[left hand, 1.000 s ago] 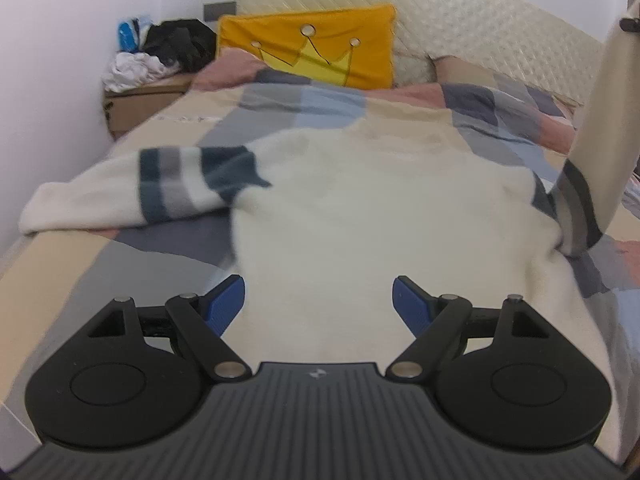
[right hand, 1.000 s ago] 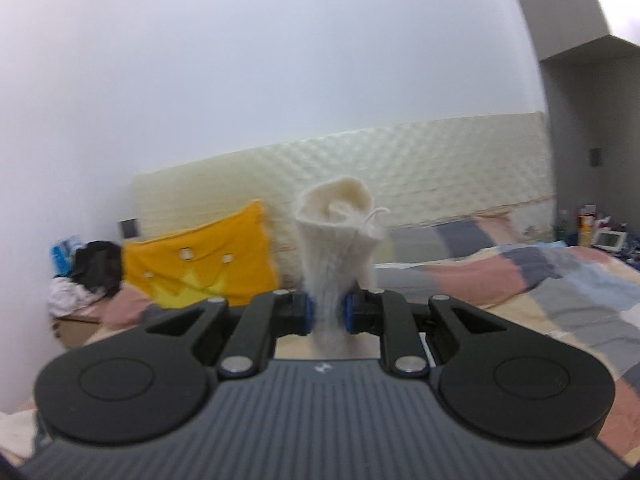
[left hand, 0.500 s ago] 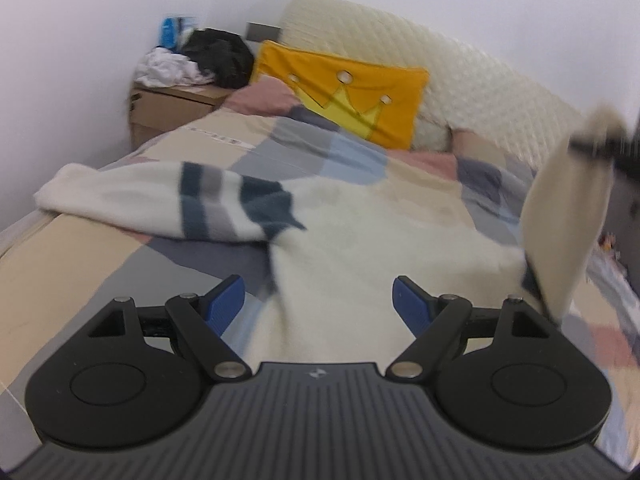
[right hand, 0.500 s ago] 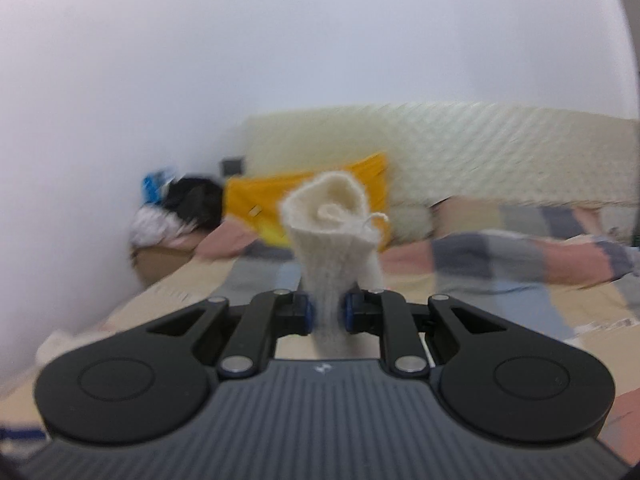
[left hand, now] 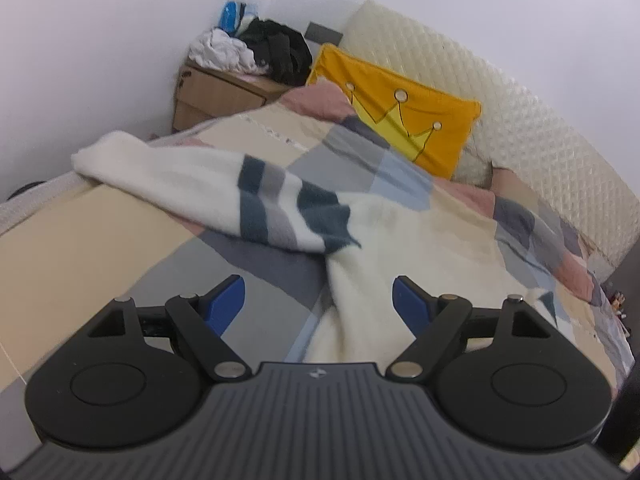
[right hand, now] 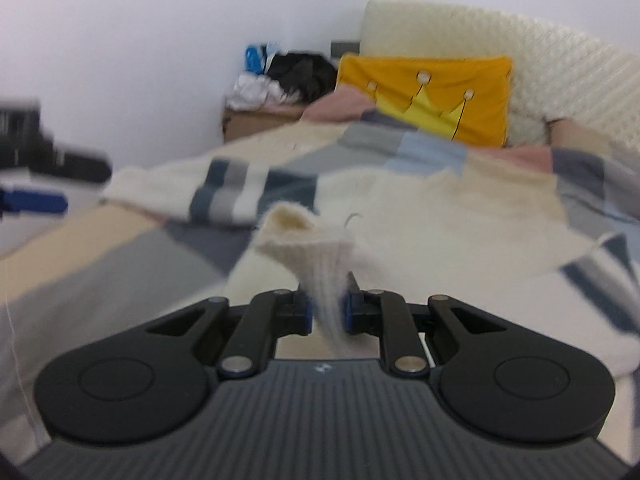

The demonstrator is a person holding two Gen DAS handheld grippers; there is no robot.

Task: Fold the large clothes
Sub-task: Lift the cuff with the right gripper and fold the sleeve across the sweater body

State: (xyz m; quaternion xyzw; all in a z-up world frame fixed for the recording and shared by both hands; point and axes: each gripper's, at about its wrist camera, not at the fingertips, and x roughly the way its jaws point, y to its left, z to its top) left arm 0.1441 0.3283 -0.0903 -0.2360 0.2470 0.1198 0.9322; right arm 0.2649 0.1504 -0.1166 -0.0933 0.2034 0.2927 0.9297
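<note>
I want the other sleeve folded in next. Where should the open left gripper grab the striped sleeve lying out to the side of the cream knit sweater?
Probably the plain cream cuff end of the striped sleeve. It lies flat and free on the patchwork bedspread, so the left gripper should come in low from its outer tip.

Our left gripper [left hand: 318, 300] tips down a bit with its blue fingers [left hand: 224, 304] spread wide — nothing between them. Our right gripper [right hand: 326, 314] is squeezed tight on a cream sleeve cuff [right hand: 304, 236].
</note>
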